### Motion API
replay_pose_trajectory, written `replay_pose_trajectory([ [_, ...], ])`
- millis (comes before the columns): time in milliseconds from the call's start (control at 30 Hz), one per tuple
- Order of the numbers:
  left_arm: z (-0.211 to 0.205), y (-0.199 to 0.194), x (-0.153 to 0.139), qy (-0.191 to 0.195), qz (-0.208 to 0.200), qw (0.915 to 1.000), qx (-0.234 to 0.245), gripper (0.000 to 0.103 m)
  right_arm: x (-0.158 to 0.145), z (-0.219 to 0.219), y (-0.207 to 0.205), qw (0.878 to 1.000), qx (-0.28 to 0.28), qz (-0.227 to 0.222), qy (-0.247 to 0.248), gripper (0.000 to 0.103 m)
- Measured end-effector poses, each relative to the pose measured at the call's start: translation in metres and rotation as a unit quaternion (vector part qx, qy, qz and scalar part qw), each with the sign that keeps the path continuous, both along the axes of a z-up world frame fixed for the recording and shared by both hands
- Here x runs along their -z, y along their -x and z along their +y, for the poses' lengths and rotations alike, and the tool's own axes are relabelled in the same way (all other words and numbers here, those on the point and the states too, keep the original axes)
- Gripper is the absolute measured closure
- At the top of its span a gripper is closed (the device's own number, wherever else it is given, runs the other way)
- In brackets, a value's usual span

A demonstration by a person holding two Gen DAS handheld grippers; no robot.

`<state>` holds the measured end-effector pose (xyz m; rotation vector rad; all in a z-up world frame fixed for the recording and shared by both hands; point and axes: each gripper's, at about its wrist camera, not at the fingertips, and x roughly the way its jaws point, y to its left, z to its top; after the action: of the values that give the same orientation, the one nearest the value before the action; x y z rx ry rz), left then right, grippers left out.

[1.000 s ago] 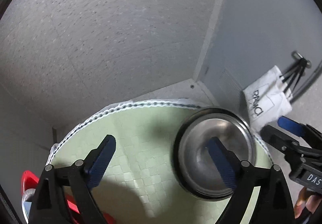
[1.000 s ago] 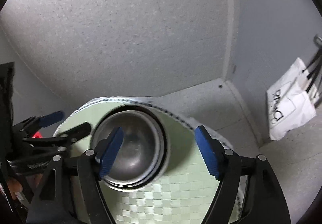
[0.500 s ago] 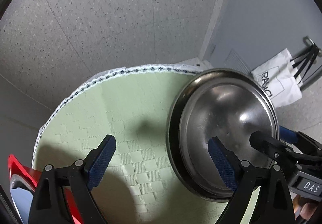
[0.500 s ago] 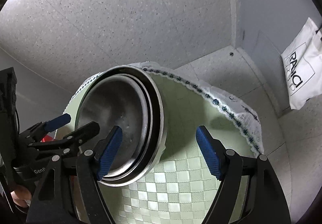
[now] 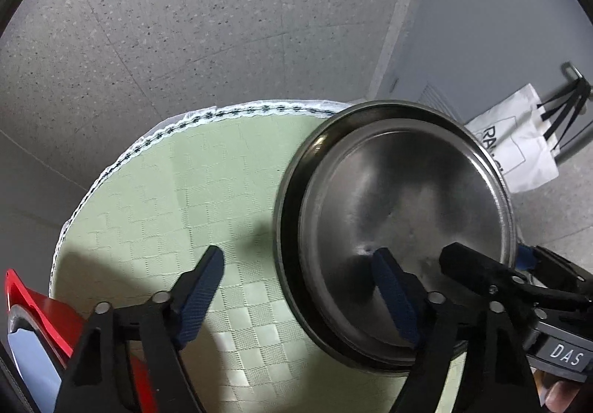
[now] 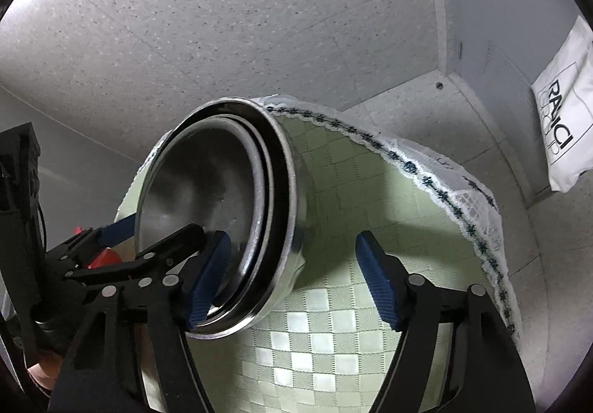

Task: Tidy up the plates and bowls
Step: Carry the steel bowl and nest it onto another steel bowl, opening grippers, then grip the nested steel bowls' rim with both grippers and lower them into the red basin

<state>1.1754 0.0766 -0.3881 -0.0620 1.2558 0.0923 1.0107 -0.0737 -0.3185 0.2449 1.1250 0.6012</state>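
Two nested steel bowls (image 5: 400,227) stand on a pale green checked tablecloth (image 5: 185,190), also in the right wrist view (image 6: 207,198). My left gripper (image 5: 304,294) is open; its right finger reaches over the near rim into the bowls, its left finger is over the cloth. My right gripper (image 6: 292,279) is open; its left finger is inside the inner bowl, its right finger over the cloth. Each gripper shows in the other's view, at the bowls' near rim. A red-rimmed plate (image 5: 37,324) lies at the table's left edge.
The round table's lace-edged cloth (image 6: 444,187) hangs over the far edge. Beyond is speckled floor (image 5: 185,23), a grey wall and a white tote bag (image 5: 519,157) hanging at the right.
Both grippers have moved forward and down toward the bowls, which now loom larger. Each gripper's inner finger now reaches over the bowls' rim.
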Motion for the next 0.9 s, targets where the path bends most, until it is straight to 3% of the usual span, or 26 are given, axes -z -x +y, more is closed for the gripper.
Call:
replay_pose_trajectory([
  [167,-0.007,0.004,-0.005,0.015,-0.005,0.9997,0.016,0.058,-0.002,0.002,0.003,1.000,-0.009,0.000,-0.017,0.050],
  [367,-0.002,0.008,-0.008,0.015,-0.009,0.9998,0.000,0.064,-0.002,0.004,0.010,1.000,-0.015,-0.006,-0.013,0.058],
  [900,-0.023,0.041,-0.032,0.002,-0.025,0.9997,0.006,0.067,-0.011,-0.017,0.036,1.000,-0.012,-0.016,-0.020,0.062],
])
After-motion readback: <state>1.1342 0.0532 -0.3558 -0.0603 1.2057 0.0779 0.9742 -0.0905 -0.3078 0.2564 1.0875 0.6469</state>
